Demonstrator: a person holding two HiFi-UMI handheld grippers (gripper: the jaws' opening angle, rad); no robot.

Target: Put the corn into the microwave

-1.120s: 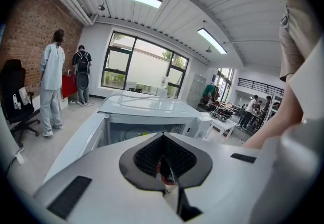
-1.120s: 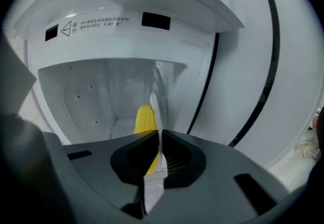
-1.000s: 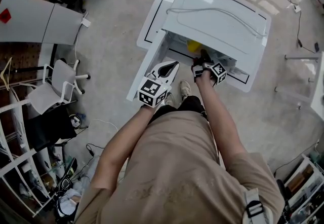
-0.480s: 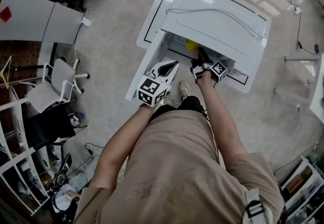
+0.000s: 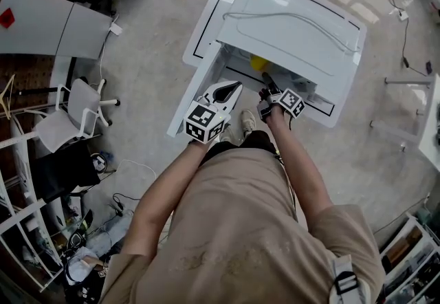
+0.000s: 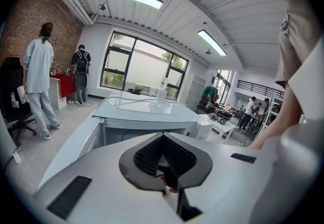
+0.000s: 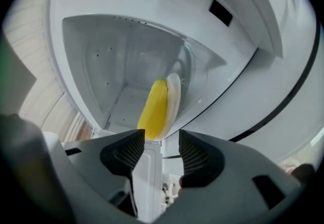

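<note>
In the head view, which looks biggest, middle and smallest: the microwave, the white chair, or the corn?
1. microwave: biggest by far.
2. white chair: clearly smaller in the picture.
3. corn: smallest, and only part of it shows inside the microwave.

Left arm: bare forearm stretched forward from the body, elbow slightly bent
Left gripper: points forward and a little downward, its marker cube at the hand end
Left jaws: closed, the black ribbed pads meet at their tips
Right arm: bare forearm stretched forward, nearly straight
Right gripper: near the left one, points forward and slightly downward
Right jaws: opening, ribbed pads apart, nothing gripped between them
</note>
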